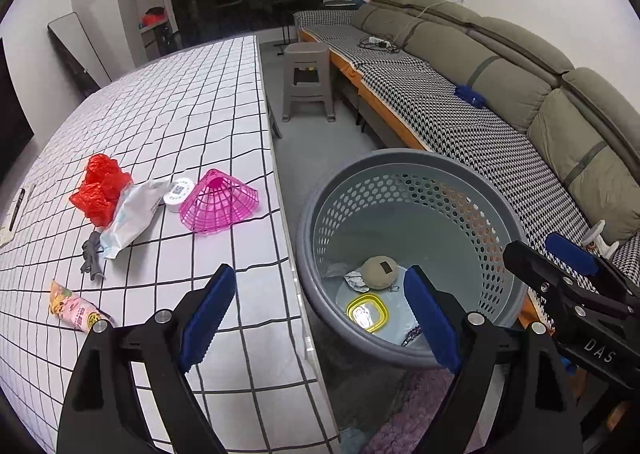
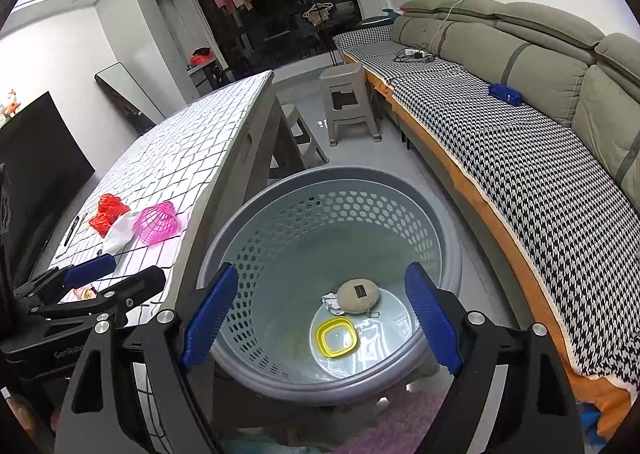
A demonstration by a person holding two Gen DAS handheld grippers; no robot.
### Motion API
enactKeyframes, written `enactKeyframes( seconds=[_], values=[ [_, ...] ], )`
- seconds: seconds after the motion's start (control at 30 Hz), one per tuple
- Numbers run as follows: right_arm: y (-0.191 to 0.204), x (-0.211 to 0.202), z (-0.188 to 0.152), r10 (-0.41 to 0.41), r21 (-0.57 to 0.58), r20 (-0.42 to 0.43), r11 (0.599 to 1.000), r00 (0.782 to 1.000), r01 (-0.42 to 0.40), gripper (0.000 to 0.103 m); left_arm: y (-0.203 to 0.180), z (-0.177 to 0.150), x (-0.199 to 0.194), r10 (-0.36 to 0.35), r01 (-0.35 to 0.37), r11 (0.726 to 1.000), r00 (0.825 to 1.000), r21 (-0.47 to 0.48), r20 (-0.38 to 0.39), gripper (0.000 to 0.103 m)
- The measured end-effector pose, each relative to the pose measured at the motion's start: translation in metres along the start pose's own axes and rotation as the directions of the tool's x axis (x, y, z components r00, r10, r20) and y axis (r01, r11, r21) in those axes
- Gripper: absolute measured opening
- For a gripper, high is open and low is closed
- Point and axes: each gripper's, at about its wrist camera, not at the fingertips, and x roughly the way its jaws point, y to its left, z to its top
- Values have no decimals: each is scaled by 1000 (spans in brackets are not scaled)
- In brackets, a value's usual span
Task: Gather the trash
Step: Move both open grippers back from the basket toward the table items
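Note:
A grey perforated basket (image 1: 504, 254) (image 2: 280, 222) stands on the floor beside the checked table (image 1: 180, 102). Inside it lie a beige round pouch (image 1: 380, 272) (image 2: 358, 296), a yellow-rimmed lid (image 1: 367, 312) (image 2: 336, 336) and crumpled paper (image 1: 356, 280). On the table lie a red plastic bag (image 1: 100, 190), a white wrapper (image 1: 132, 214), a small white tub (image 1: 178, 194), a pink mesh cone (image 1: 218, 200), a grey scrap (image 1: 91, 254) and a pink snack packet (image 1: 76, 308). My left gripper (image 1: 320, 318) (image 2: 116, 278) is open and empty over the table's edge. My right gripper (image 2: 320, 314) (image 1: 552, 258) is open and empty above the basket.
A long sofa (image 1: 460, 106) with a houndstooth cover runs along the right, a blue item (image 1: 470, 94) on it. A grey plastic stool (image 1: 306, 82) stands on the floor beyond the basket. A pen (image 1: 18, 208) lies at the table's left. A purple rug (image 1: 412, 414) lies below the basket.

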Motion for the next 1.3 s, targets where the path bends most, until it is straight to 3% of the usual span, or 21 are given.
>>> enactKeyframes(
  seconds=[1.3],
  values=[
    [91,-17,-10,90,-150,16,985,996,-86,82,84,-42,-57,89,-82,988,995,-128,53,84]
  ],
)
